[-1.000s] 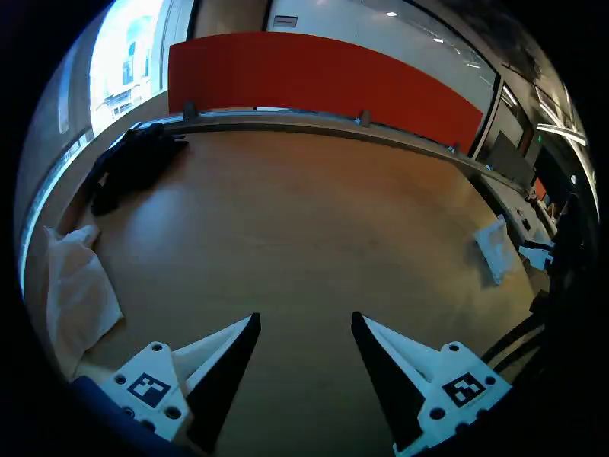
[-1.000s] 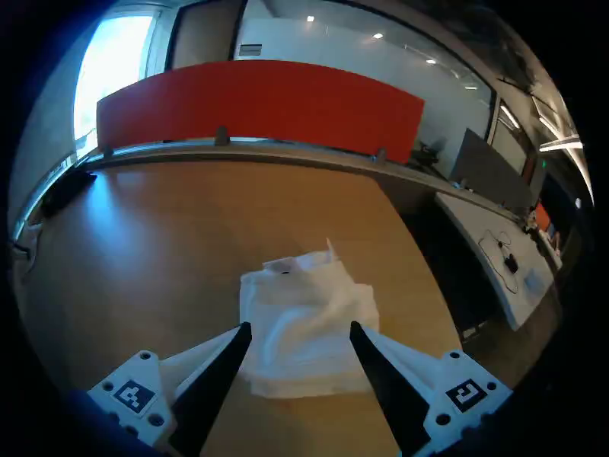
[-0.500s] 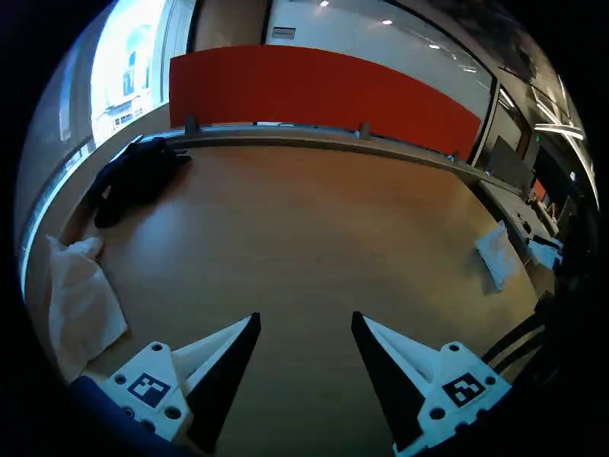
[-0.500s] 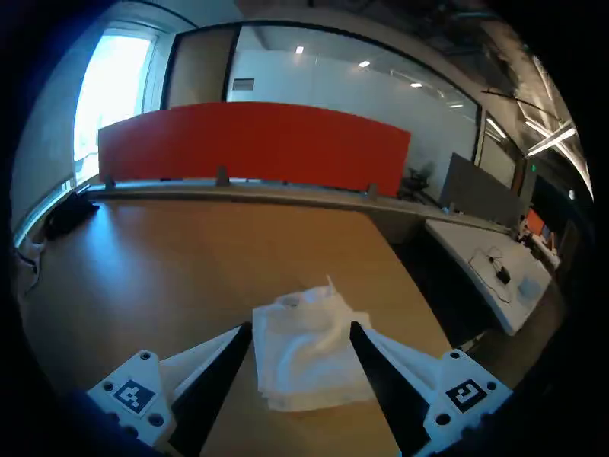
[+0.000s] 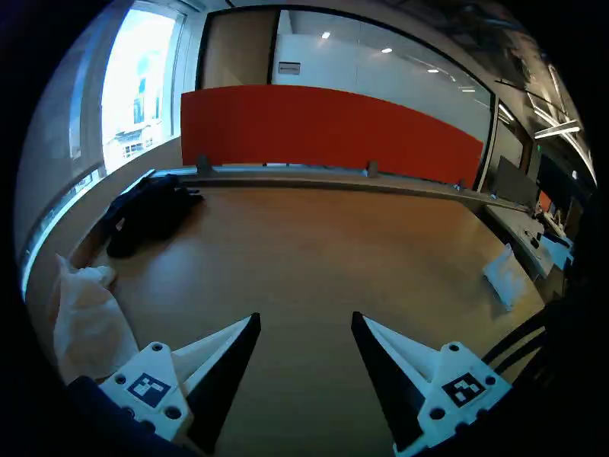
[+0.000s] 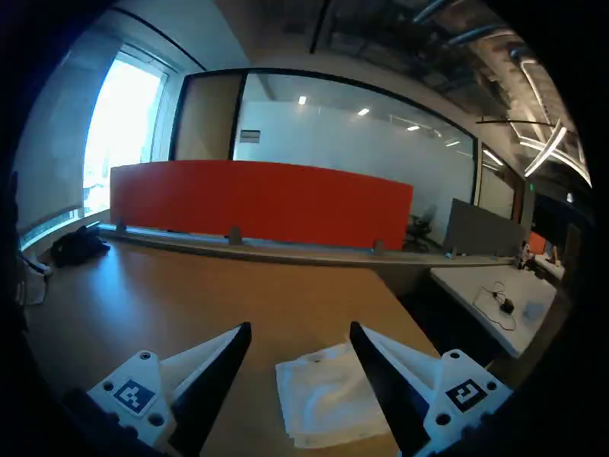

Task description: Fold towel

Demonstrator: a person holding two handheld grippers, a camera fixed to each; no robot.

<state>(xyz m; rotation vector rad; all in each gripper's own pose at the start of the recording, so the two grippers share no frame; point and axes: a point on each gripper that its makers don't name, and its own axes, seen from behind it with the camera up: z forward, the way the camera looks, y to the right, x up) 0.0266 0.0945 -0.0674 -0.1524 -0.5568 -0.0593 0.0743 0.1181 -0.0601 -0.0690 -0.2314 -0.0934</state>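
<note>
Wooden bench (image 5: 320, 244) is taking up most of the left gripper view and is running back to a red screen (image 5: 327, 126), which is standing along its far edge. Bright window (image 5: 137, 107) is showing at far left. In the right gripper view a white desk (image 6: 495, 301) is standing apart from the bench, off to the right, with small items lying on it, too small to tell. Black bundle (image 5: 148, 213) is lying on the bench's far left corner, near the screen. White crumpled cloth (image 5: 87, 320) is sitting at the left edge, nearer than the bundle. Towel (image 6: 331, 396) is lying folded and flat on the bench near its right edge; in the right gripper view it is showing low between the fingers, nothing pinching it. Right gripper (image 6: 300, 325) is hanging above it, jaws spread and holding nothing. Left gripper (image 5: 304, 315) is hovering over bare wood, well apart from the towel, jaws likewise spread and holding nothing.
</note>
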